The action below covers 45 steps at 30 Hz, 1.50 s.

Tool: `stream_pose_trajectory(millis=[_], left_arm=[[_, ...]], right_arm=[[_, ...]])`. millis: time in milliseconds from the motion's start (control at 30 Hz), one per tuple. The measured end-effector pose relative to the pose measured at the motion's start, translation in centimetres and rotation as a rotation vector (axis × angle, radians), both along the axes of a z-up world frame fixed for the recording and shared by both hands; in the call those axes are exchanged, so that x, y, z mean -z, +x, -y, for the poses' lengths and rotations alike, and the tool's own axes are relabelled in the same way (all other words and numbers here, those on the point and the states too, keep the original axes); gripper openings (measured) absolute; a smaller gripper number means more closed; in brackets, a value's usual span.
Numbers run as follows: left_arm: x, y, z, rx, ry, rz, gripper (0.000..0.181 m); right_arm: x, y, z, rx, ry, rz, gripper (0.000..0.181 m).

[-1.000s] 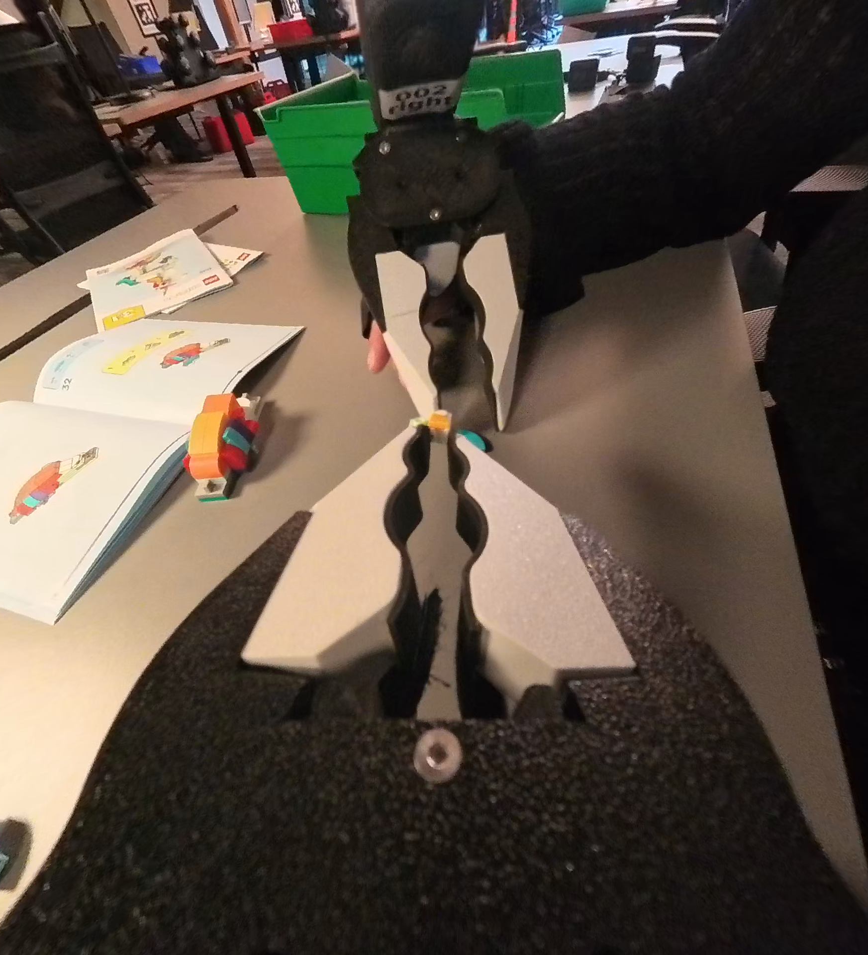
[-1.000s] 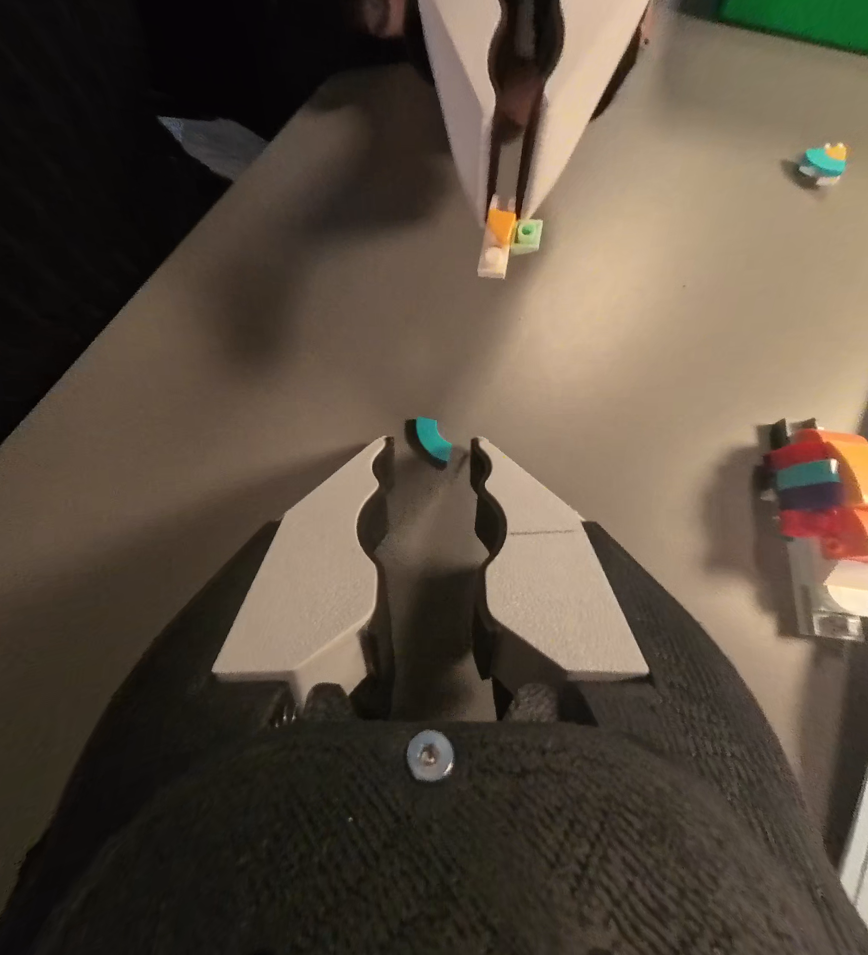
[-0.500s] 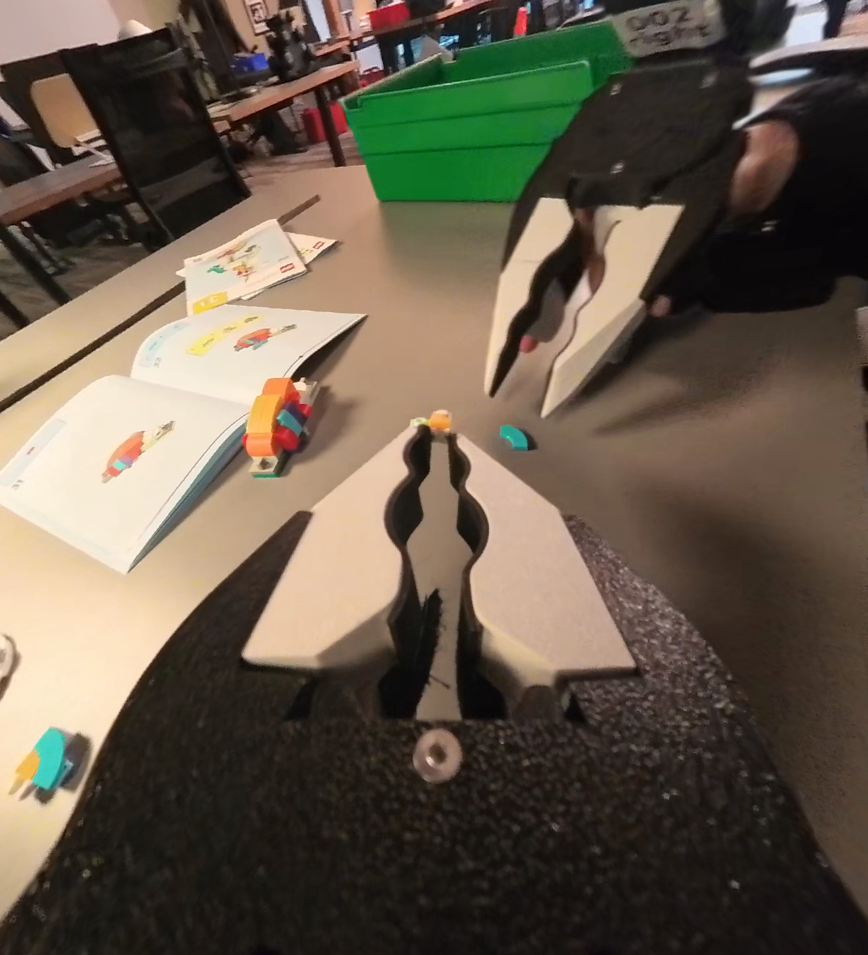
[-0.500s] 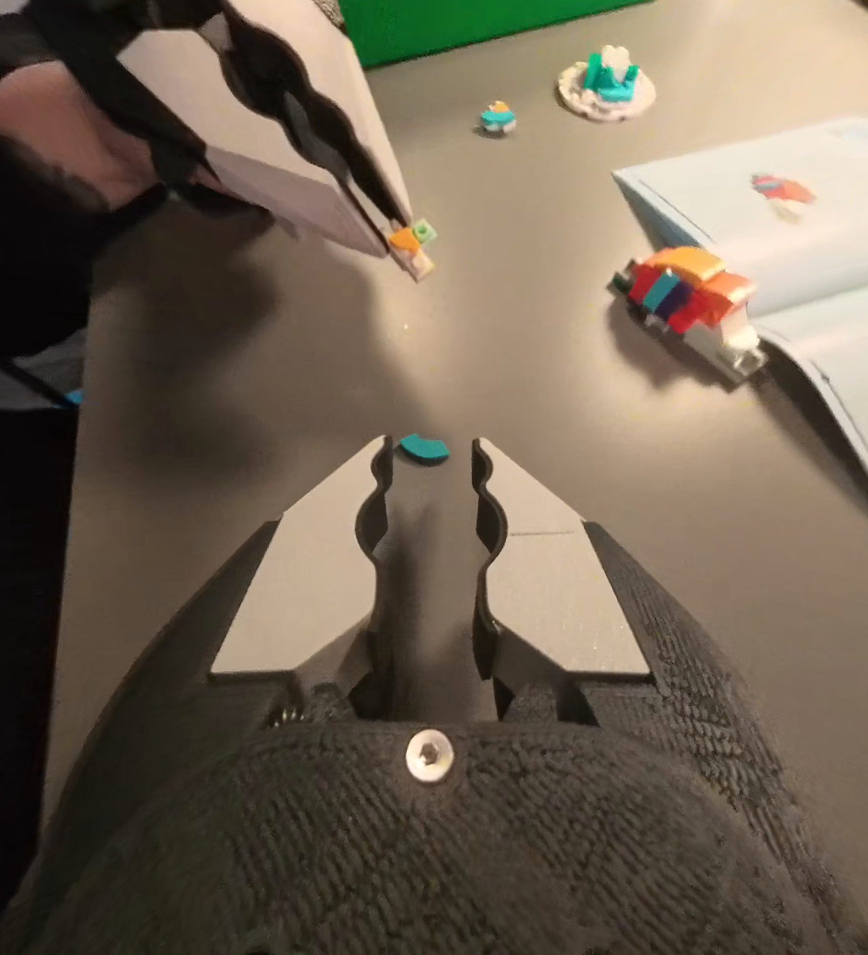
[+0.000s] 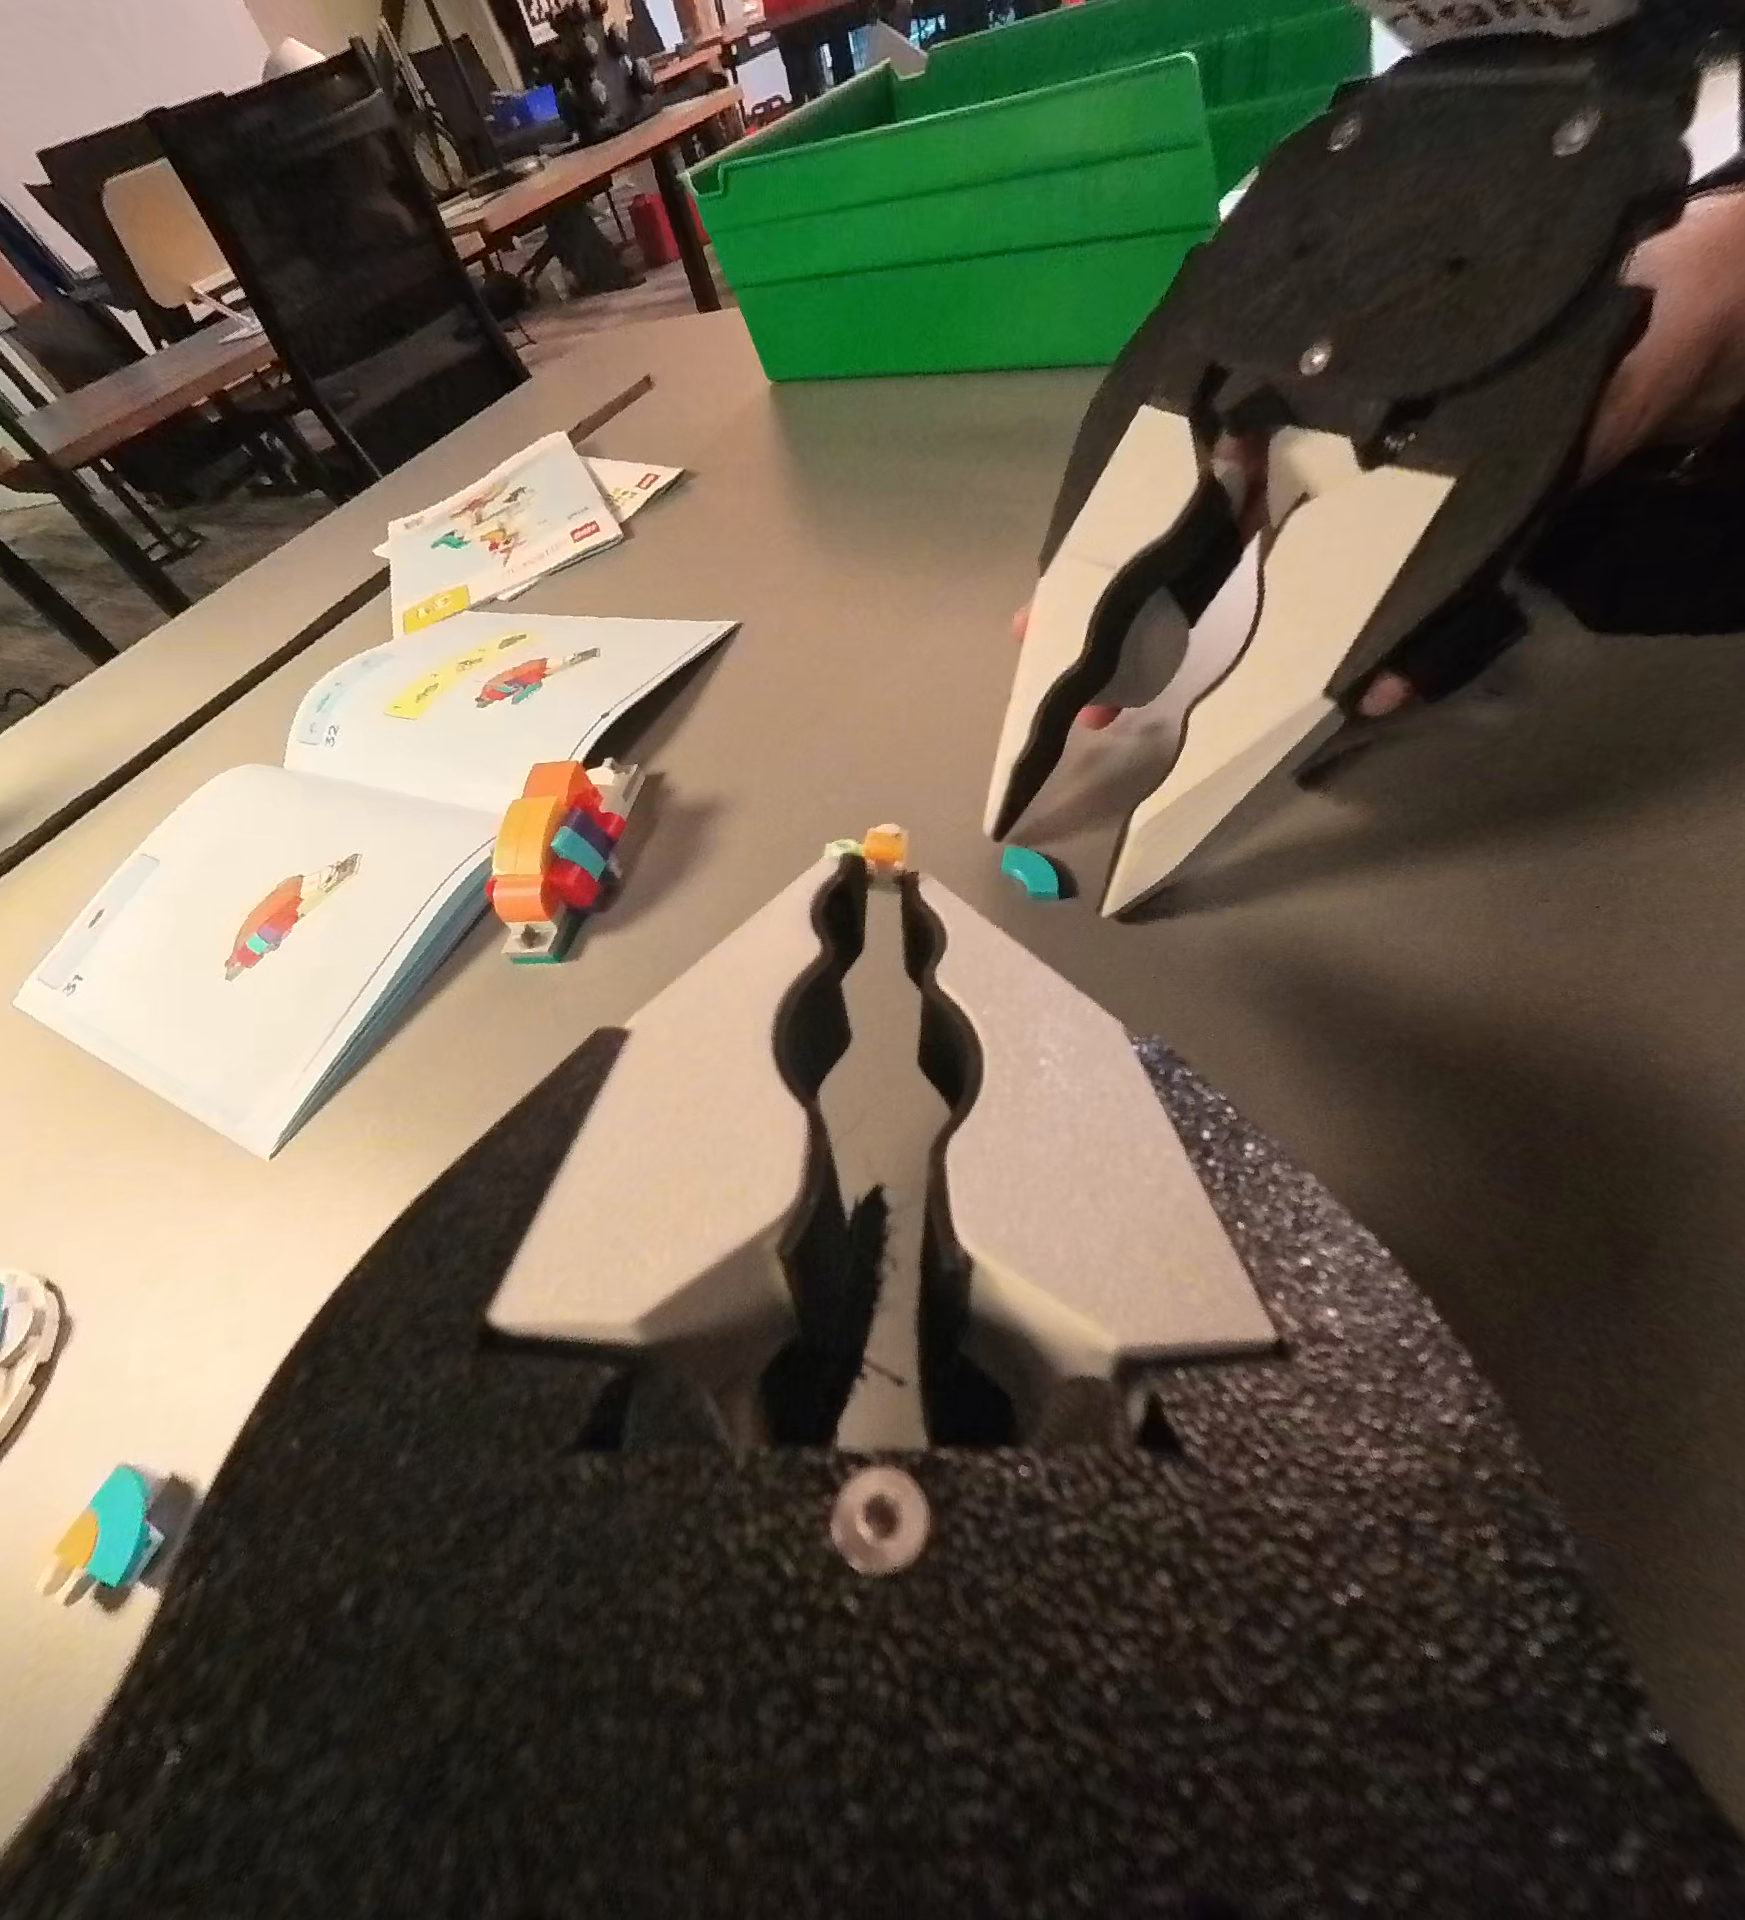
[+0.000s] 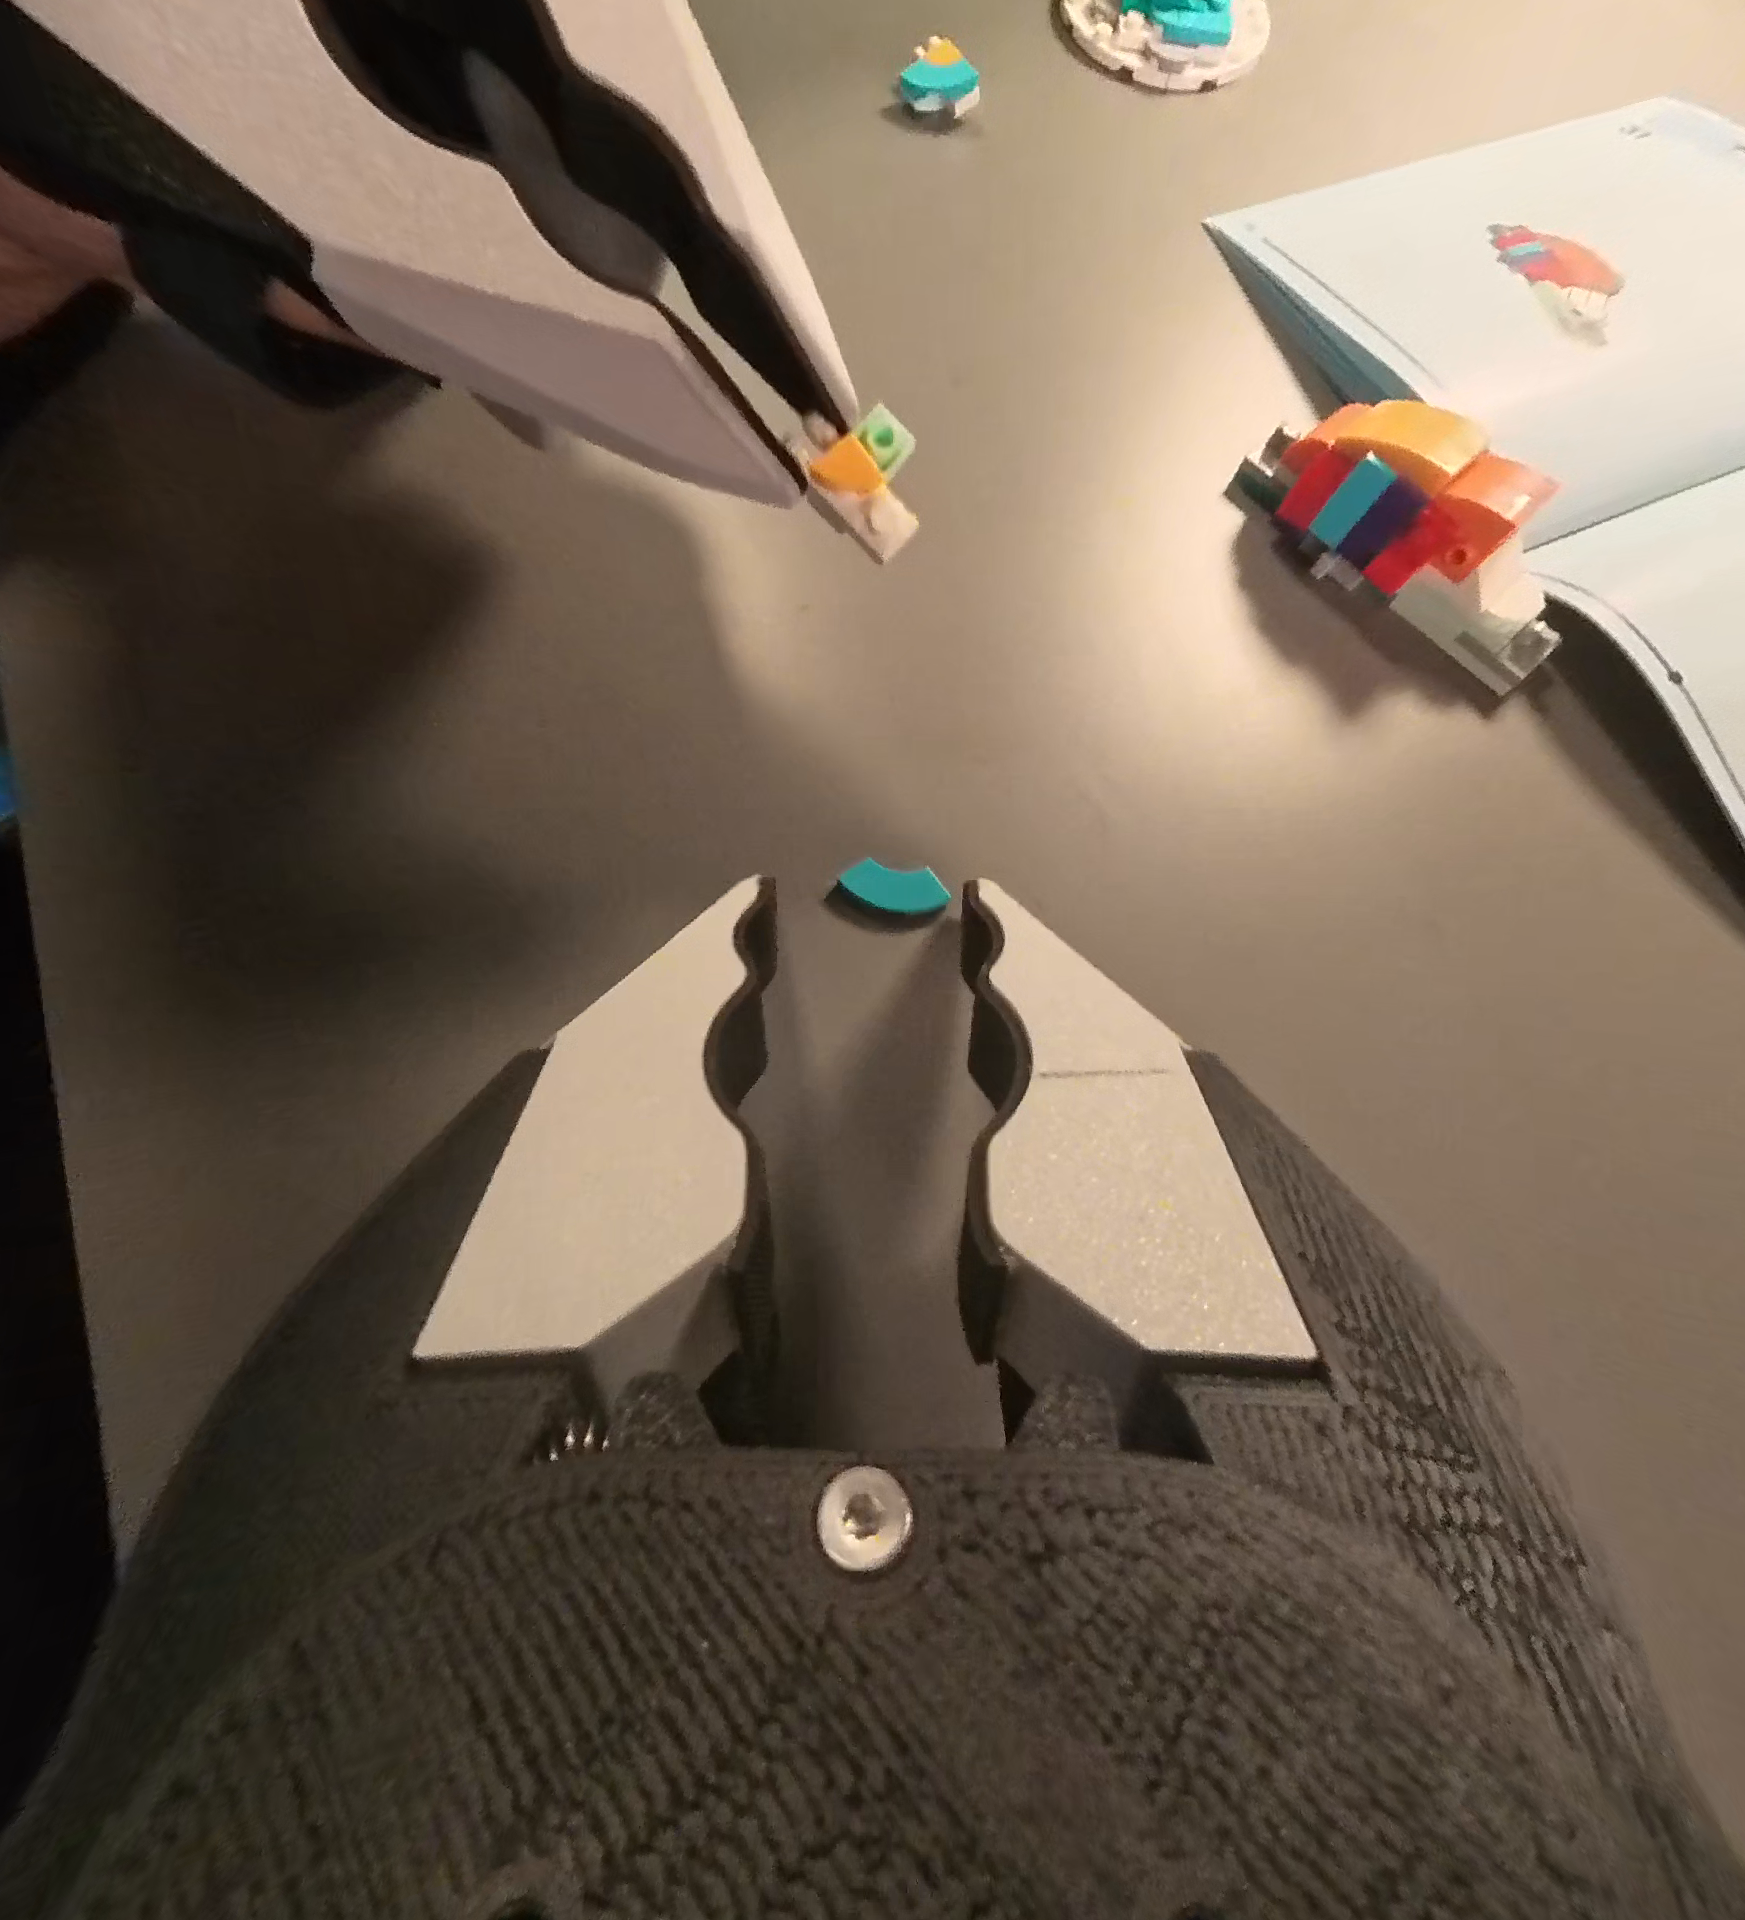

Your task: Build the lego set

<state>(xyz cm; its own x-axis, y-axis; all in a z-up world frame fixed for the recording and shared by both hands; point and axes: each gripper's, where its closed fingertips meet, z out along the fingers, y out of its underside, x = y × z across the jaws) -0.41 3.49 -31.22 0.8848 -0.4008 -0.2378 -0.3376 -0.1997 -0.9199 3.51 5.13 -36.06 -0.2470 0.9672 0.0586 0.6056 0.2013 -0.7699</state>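
Observation:
My left gripper (image 5: 876, 878) is shut on a small assembly of orange, light green and white pieces (image 5: 880, 844), held above the grey table; it also shows in the right wrist view (image 6: 863, 473). My right gripper (image 6: 866, 883) is open, its tips low on either side of a teal curved tile (image 6: 892, 890) lying flat on the table; the tile also shows in the left wrist view (image 5: 1034, 871), between the right gripper's fingers (image 5: 1055, 868). A multicoloured orange, red and teal model (image 5: 558, 857) lies by the open booklet.
An open instruction booklet (image 5: 348, 852) and a second leaflet (image 5: 504, 540) lie at the left. Green bins (image 5: 961, 208) stand at the back. A white round build with teal pieces (image 6: 1164, 31) and a small teal and orange piece (image 5: 109, 1527) lie nearby. The grippers' ends are close to 7 cm from one another.
My right gripper has swung round the teal tile and come down so its open tips flank it. My left gripper has kept its hold on the small assembly.

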Motion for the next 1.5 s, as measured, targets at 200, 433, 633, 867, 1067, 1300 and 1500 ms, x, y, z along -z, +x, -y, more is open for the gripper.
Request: stream_pose_trajectory(millis=[200, 433, 633, 867, 1067, 1300, 1500], left_arm=[[0.0, 0.1, 0.1, 0.006, 0.003, -0.006, 0.005], [0.1, 0.1, 0.1, 0.009, -0.001, -0.008, 0.005], [0.1, 0.1, 0.1, 0.01, -0.003, -0.005, 0.005], [-0.1, 0.2, 0.2, 0.02, 0.002, 0.006, 0.005], [-1.2, 1.3, 0.8, 0.105, 0.041, 0.087, 0.005], [-2.5, 3.7, 2.1, 0.285, 0.049, 0.223, 0.005], [-3.5, 4.6, 3.3, 0.395, 0.07, 0.301, 0.005]], right_arm=[[0.0, -0.2, 0.1, 0.0, -0.007, 0.005, 0.032], [0.1, -0.3, -0.2, 0.032, -0.039, 0.017, 0.03], [0.1, -0.3, -0.3, 0.039, -0.027, 0.014, 0.021], [0.0, -0.3, -0.3, 0.025, -0.026, 0.013, 0.02], [-4.2, -0.7, 0.7, -0.164, -0.062, -0.15, 0.02], [-9.5, 0.7, 3.8, -0.581, -0.046, -0.26, 0.02], [-9.0, 1.4, 4.6, -0.758, -0.019, -0.184, 0.02]])
